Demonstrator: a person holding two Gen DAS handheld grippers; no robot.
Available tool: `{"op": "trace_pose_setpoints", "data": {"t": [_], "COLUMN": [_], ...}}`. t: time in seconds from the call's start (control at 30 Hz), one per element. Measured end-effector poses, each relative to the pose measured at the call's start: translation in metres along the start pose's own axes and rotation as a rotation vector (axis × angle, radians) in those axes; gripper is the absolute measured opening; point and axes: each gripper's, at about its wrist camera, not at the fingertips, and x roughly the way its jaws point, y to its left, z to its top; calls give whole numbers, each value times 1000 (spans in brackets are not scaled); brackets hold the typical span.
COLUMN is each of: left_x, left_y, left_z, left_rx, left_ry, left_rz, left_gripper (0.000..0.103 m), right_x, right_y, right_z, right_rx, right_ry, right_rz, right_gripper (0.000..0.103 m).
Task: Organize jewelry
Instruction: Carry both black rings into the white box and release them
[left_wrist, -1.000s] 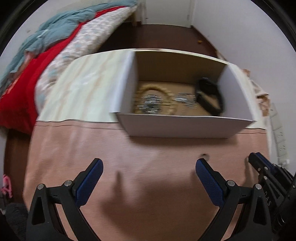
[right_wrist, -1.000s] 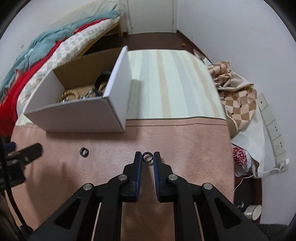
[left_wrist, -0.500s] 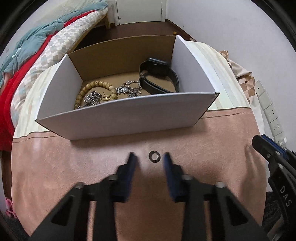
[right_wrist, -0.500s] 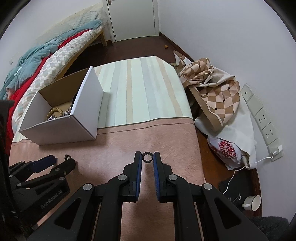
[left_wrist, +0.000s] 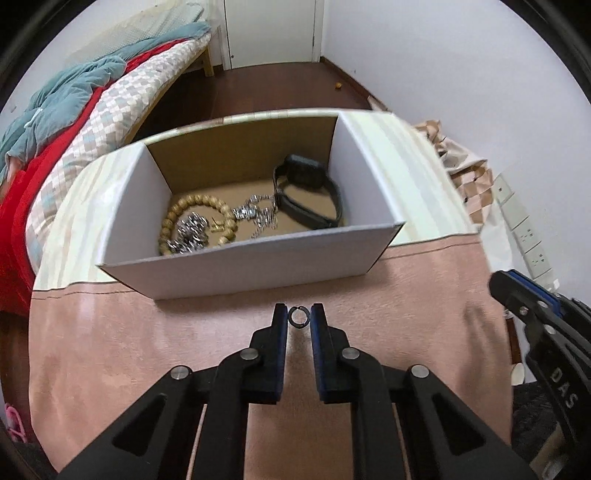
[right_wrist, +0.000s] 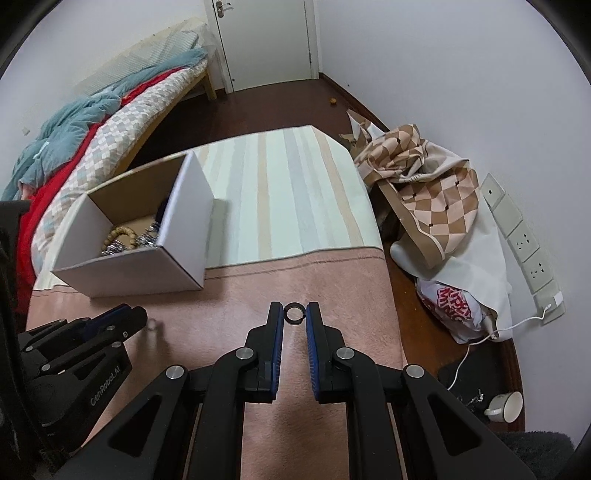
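My left gripper is shut on a small dark ring, held just above the pink cloth in front of the white cardboard box. The box holds a wooden bead bracelet, silver chains and a black band. My right gripper is shut on a second dark ring, raised over the pink cloth to the right of the box. The left gripper also shows in the right wrist view, and the right gripper in the left wrist view.
The table has a pink cloth in front and a striped cloth behind. A bed with red and teal bedding lies to the left. Bags, a wall socket strip and a cup lie to the right.
My left gripper went from wide open to shut on the ring that lay on the cloth and lifted it. My right gripper rose and drew back with its ring.
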Motion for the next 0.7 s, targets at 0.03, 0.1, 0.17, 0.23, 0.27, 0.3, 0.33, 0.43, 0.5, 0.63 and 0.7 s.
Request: {"op": "trace_pose_setpoints", "data": {"t": [0.03, 0.1, 0.17, 0.23, 0.27, 0.3, 0.33, 0.43, 0.5, 0.63, 0.7], "left_x": [-8, -23, -39, -51, -55, -57, -57, -44, -30, -3, 7], "left_y": [2, 8, 19, 32, 39, 46, 53, 71, 81, 97, 103], "left_z": [2, 7, 15, 27, 34, 43, 51, 77, 92, 113, 121], "left_rx": [-4, -17, -40, -62, -73, -79, -83, -97, -96, -112, -124], "left_ry": [-7, -23, -43, -53, -61, -64, -65, -35, -5, 61, 86], "left_rz": [-12, -31, -46, -62, -65, -66, -60, -59, -63, -72, -90], "left_gripper": [10, 10, 10, 10, 10, 10, 10, 10, 10, 10, 10], "right_x": [-4, -15, -23, -30, -31, -32, -30, -17, -3, 38, 55], "right_y": [2, 6, 12, 19, 24, 32, 37, 57, 70, 89, 94], "right_z": [2, 8, 16, 28, 33, 42, 48, 72, 86, 110, 118], "right_rx": [-1, -2, -1, 3, 3, 0, -5, -20, -28, -56, -83], "right_ry": [-5, -21, -33, -40, -42, -44, -40, -14, 21, 117, 160], "right_rz": [8, 34, 60, 112, 131, 166, 185, 249, 276, 287, 278], "right_gripper": [13, 13, 13, 13, 13, 13, 13, 13, 13, 13, 13]}}
